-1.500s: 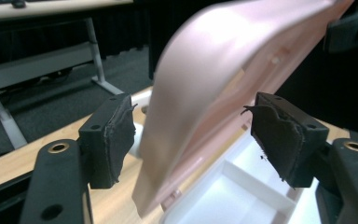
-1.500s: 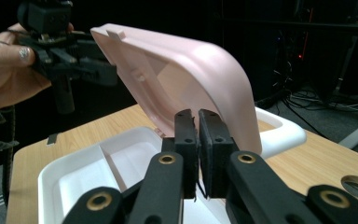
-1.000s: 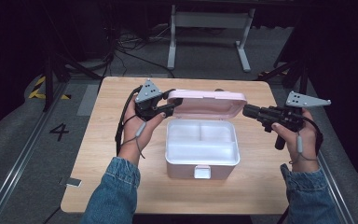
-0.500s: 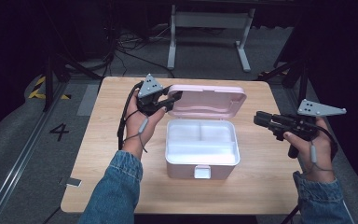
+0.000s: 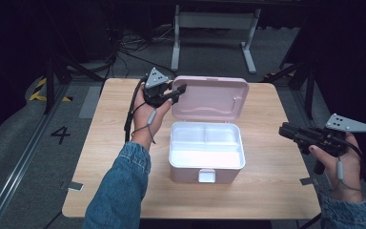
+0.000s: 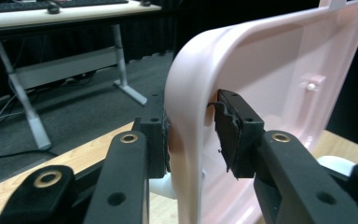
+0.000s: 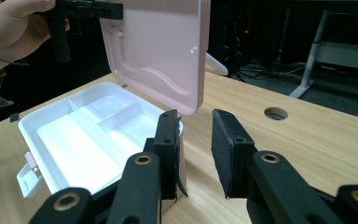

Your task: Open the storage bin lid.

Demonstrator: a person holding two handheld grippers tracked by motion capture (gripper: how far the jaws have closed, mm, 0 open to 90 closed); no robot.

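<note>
While the left gripper (image 5: 174, 93) clamps the raised pink lid (image 5: 210, 98), the box (image 5: 206, 151) stands open and empty, and the right gripper (image 5: 286, 130) has just been opening its jaws on nothing.

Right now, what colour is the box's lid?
Pale pink; the lid shows best in the right gripper view.

the high view looks forward and down from above the person's side, taking in the whole wooden table (image 5: 267, 191) from some way off. the left gripper view sits very close to the pink lid (image 6: 261, 70), facing along its edge toward a desk behind. the right gripper view looks low across the table at the white box (image 7: 74, 140); all three share the lid and box.
</note>
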